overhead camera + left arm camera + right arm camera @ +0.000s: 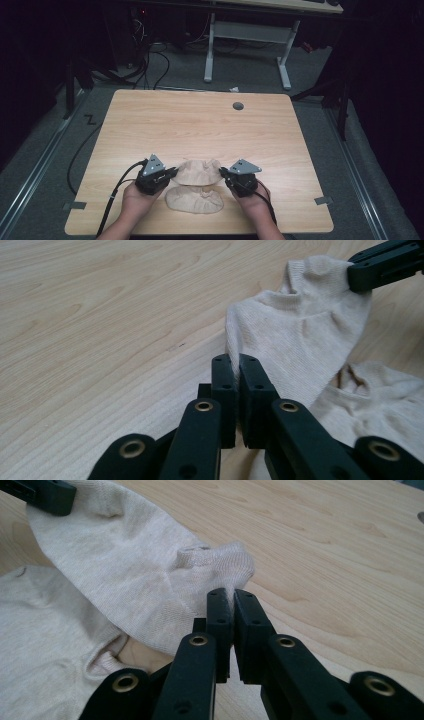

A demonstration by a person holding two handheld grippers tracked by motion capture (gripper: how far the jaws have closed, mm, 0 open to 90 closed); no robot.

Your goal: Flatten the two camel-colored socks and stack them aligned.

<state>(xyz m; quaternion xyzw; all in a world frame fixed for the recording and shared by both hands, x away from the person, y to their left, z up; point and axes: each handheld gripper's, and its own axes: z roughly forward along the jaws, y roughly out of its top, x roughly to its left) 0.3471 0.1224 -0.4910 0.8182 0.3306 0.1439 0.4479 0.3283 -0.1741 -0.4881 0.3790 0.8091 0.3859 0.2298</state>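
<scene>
On the wooden table (210, 125), near the person's edge, two beige ankle socks lie one behind the other. The far sock (198, 171) stretches between the two grippers; the near sock (194, 199) lies flat just in front of it, between the person's hands.

The high view shows the left gripper (173, 172) at the far sock's left end and the right gripper (223, 173) at its right end, but not how the jaws stand.

The left gripper view settles that for the left one: its jaws are pressed together on a thin edge of the far sock (295, 335), with the right gripper's black tip clamped on the opposite end at the top right. A dark brownish mark shows on the near sock (385, 400) there.

The right gripper view shows its own jaws pinched on the cuff end of the far sock (150, 585), the left gripper's tip at the upper left corner, and the near sock (45, 645) lower left.
</scene>
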